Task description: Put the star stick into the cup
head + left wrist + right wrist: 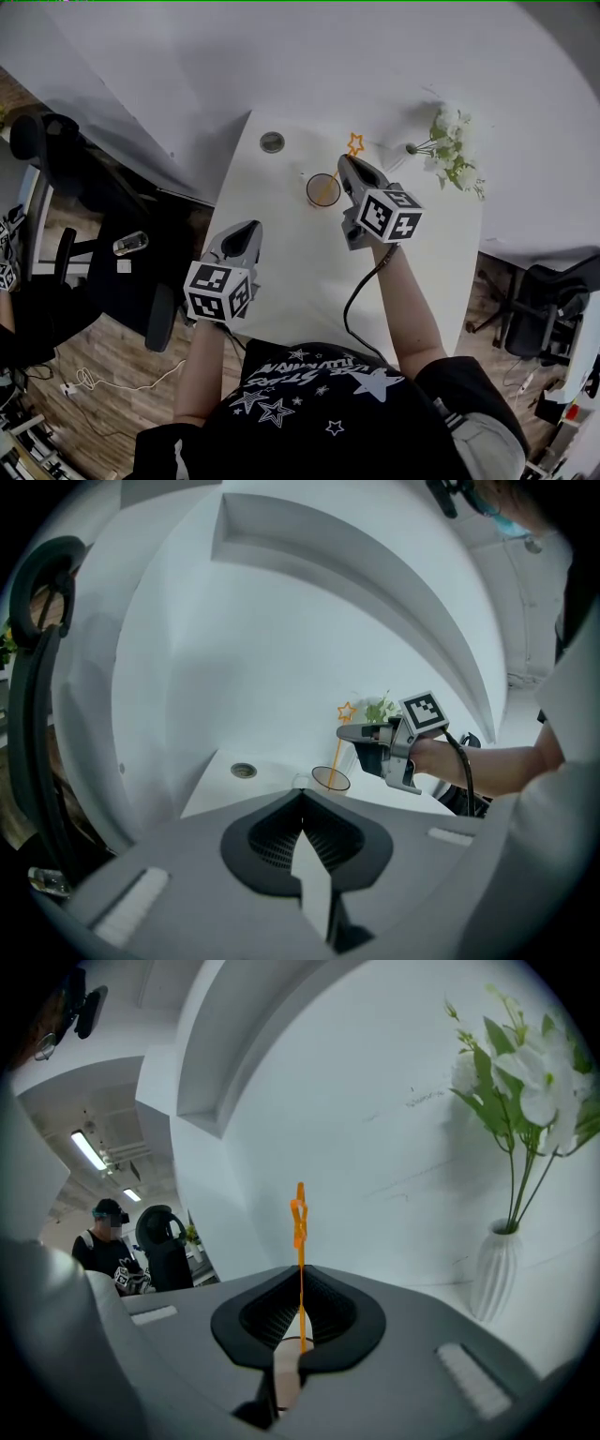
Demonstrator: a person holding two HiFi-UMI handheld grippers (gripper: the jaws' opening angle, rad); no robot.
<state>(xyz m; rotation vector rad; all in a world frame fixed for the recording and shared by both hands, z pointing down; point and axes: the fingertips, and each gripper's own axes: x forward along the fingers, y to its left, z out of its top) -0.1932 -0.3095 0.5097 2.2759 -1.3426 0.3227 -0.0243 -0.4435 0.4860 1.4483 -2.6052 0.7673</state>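
Note:
The star stick (354,144) is thin and orange, with an outlined star on top. My right gripper (345,161) is shut on its shaft, which stands upright between the jaws in the right gripper view, star (298,1213) above the fingertips. The clear cup (323,189) stands on the white table (300,272) just left of this gripper. In the left gripper view the stick (339,747) slants down from the right gripper (343,731), and its lower end reaches into the mouth of the cup (330,778). My left gripper (251,230) hovers near the table's left edge, shut and empty (302,797).
A white ribbed vase (494,1271) with white flowers (452,150) stands at the table's far right. A round cable hole (272,142) lies at the far left corner. A black office chair (56,150) stands off the left side. A person (108,1241) stands in the background.

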